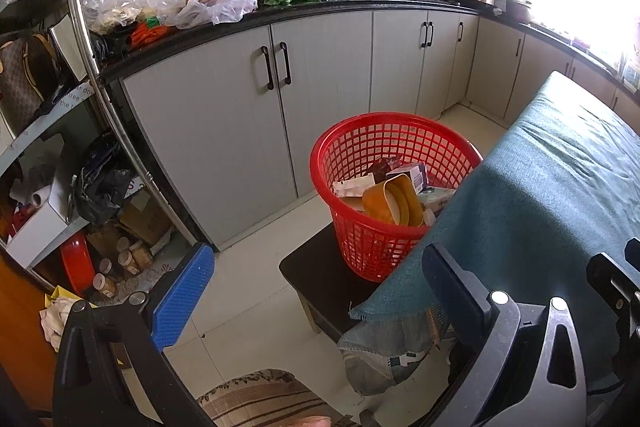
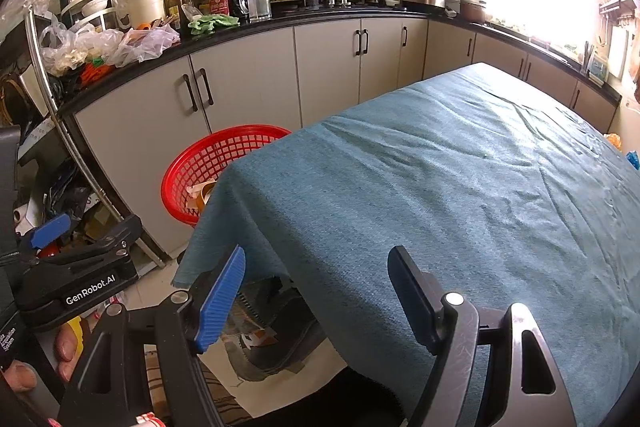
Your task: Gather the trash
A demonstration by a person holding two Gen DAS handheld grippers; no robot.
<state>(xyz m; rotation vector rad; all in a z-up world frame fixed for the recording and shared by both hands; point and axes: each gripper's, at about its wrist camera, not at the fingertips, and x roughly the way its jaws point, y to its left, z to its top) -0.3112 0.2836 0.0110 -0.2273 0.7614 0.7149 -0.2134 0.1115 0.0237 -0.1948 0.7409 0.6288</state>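
Left wrist view: the left hand-held gripper (image 1: 316, 303) has its jaws standing well apart with nothing between them, and the red basket (image 1: 352, 147) sits ahead of it and slightly to its right, on a low dark stool (image 1: 316, 271) beside the cloth-covered table (image 1: 552, 187). The basket already holds an orange container (image 1: 394, 203) and paper packaging. In the right wrist view, the right hand-held gripper (image 2: 316, 295), also spread and empty, hangs over the table's near corner; the basket lies ahead and to its left, partly hidden by the cloth. The left hand-held gripper appears the nearer. No loose trash shows on the cloth.
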